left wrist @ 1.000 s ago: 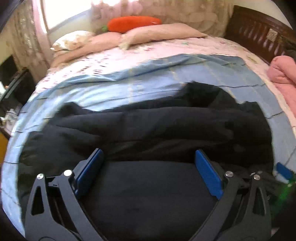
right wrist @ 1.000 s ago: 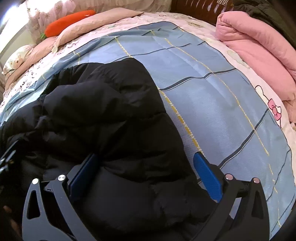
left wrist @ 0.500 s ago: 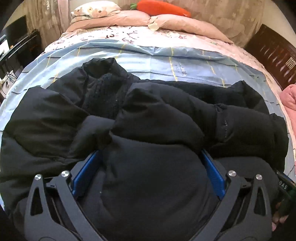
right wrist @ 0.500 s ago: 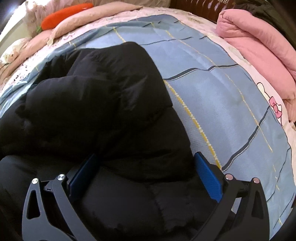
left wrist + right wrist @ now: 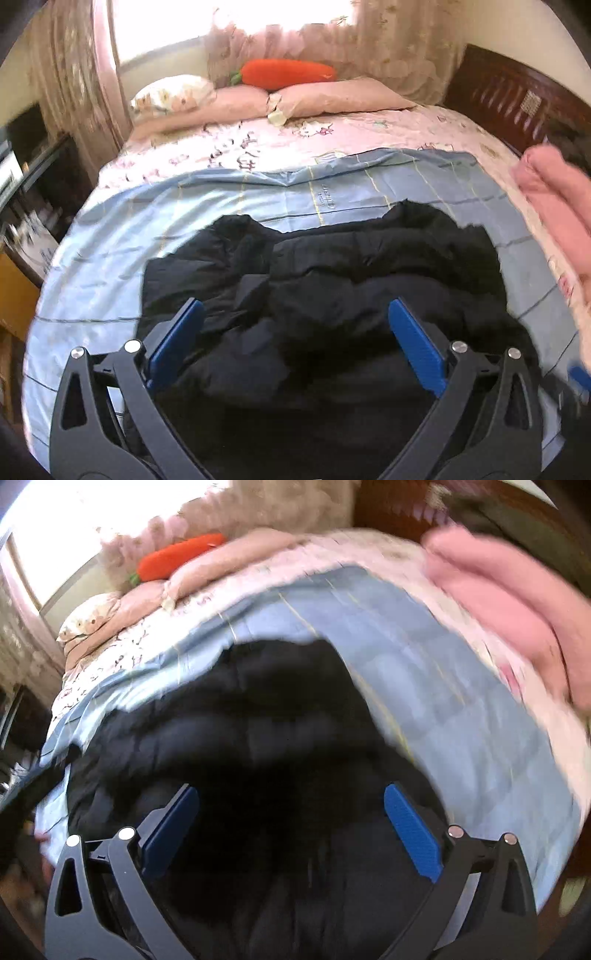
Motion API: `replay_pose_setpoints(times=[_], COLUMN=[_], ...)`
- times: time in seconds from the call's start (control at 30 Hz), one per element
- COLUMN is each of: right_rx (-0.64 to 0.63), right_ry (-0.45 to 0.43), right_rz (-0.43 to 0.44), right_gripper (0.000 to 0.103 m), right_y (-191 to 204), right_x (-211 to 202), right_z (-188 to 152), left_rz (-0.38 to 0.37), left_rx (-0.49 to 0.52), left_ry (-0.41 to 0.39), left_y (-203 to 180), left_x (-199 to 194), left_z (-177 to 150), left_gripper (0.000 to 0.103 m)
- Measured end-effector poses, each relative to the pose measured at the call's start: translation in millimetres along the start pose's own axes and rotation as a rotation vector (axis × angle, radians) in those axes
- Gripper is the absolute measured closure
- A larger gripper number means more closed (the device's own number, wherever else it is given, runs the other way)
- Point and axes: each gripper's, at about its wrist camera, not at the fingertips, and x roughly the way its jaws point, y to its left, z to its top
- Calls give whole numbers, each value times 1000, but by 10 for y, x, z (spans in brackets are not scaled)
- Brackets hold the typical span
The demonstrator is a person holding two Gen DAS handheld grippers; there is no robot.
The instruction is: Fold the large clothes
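Note:
A black puffer jacket (image 5: pixel 332 288) lies bunched and partly folded on the blue checked sheet (image 5: pixel 147 221) of the bed. It also shows in the right wrist view (image 5: pixel 258 720), blurred. My left gripper (image 5: pixel 295 325) is open, its blue pads (image 5: pixel 177 336) spread wide above the near part of the jacket, holding nothing. My right gripper (image 5: pixel 291 812) is open too, above the jacket's right part, with nothing between its pads (image 5: pixel 410 830).
Pink pillows (image 5: pixel 332 98) and an orange carrot plush (image 5: pixel 284 74) lie at the bed's far side under a window. A folded pink blanket (image 5: pixel 554 206) sits at the right, also in the right wrist view (image 5: pixel 498 602). Dark wooden headboard (image 5: pixel 517 96) right; dark furniture (image 5: pixel 33 177) left.
Both grippers have pulled back and risen from the jacket. The jacket now looks smaller and further off in both views. Both stay open.

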Motion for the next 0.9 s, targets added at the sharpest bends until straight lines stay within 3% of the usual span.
replay_pose_setpoints(times=[0.1, 0.17, 0.3, 0.37, 0.5, 0.7, 0.8, 0.87, 0.9], right_rx=[314, 436, 609, 666, 730, 724, 675, 624, 617], right_ry=[31, 69, 83, 77, 29, -59, -19, -2, 5], right_rz=[-6, -11, 6, 52, 172, 315, 270, 177, 150], right_gripper=[2, 2, 2, 2, 2, 3, 6, 25, 50], right_y=[-381, -478, -487, -455, -353, -330, -236, -167, -152], right_x=[-104, -73, 19, 148, 421, 570, 712, 735, 747], right_z=[-856, -1323, -2074, -2255, -2450, -2286, -2128, -2051, -2024], left_rz=[24, 6, -110, -107, -154, -240, -267, -301, -313], left_rx=[33, 75, 166, 216, 220, 429, 554, 607, 619], left_ry=[-39, -2, 60, 91, 150, 239, 234, 268, 282], left_y=[-23, -75, -153, -210, -178, -173, -156, -145, -139], left_x=[46, 237, 497, 587, 699, 971, 1036, 1132, 1161], left_z=[-171, -241, -213, -184, -182, -400, -454, -484, -488], left_gripper=[2, 2, 2, 2, 2, 2, 2, 2, 2])
